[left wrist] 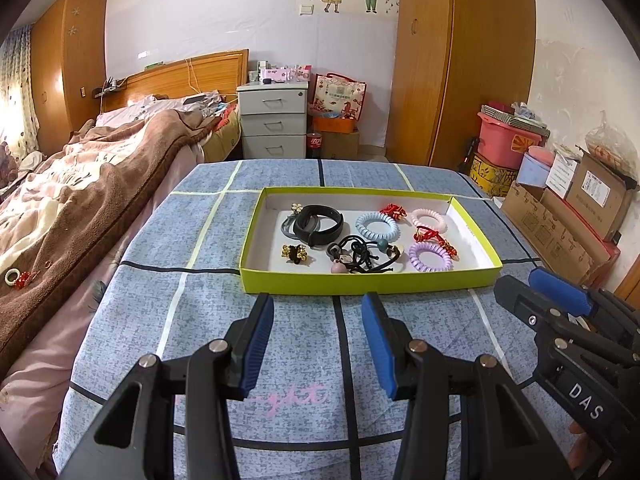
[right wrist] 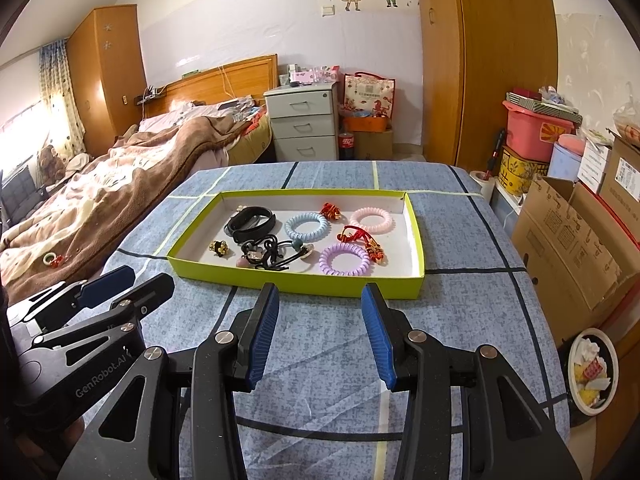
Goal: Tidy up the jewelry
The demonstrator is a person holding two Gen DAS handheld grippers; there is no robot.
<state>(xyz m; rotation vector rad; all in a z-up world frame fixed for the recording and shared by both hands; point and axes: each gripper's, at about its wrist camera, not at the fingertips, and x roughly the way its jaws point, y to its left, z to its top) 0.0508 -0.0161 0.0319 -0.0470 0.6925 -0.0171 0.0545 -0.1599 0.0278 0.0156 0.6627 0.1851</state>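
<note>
A shallow green-walled tray (left wrist: 360, 282) (right wrist: 296, 280) sits on the blue checked cloth. It holds a black band (left wrist: 319, 221) (right wrist: 251, 219), a blue coil hair tie (left wrist: 377, 226) (right wrist: 306, 226), a pink one (left wrist: 429, 219) (right wrist: 372, 219), a purple one (left wrist: 430, 256) (right wrist: 345, 259), red knotted charms (left wrist: 434, 236) (right wrist: 360, 240), a gold clip (left wrist: 294, 253) (right wrist: 219, 247) and black cords (left wrist: 362, 258) (right wrist: 268, 256). My left gripper (left wrist: 318, 304) is open and empty just before the tray's near wall. My right gripper (right wrist: 320, 294) is open and empty there too. Each shows in the other's view.
A bed with a brown blanket (left wrist: 80, 200) lies to the left; a small white ring with red beads (left wrist: 18, 278) (right wrist: 52, 259) rests on it. Cardboard boxes (right wrist: 572, 248) and a bin (right wrist: 592, 372) stand at the right. White drawers (left wrist: 274, 120) stand behind.
</note>
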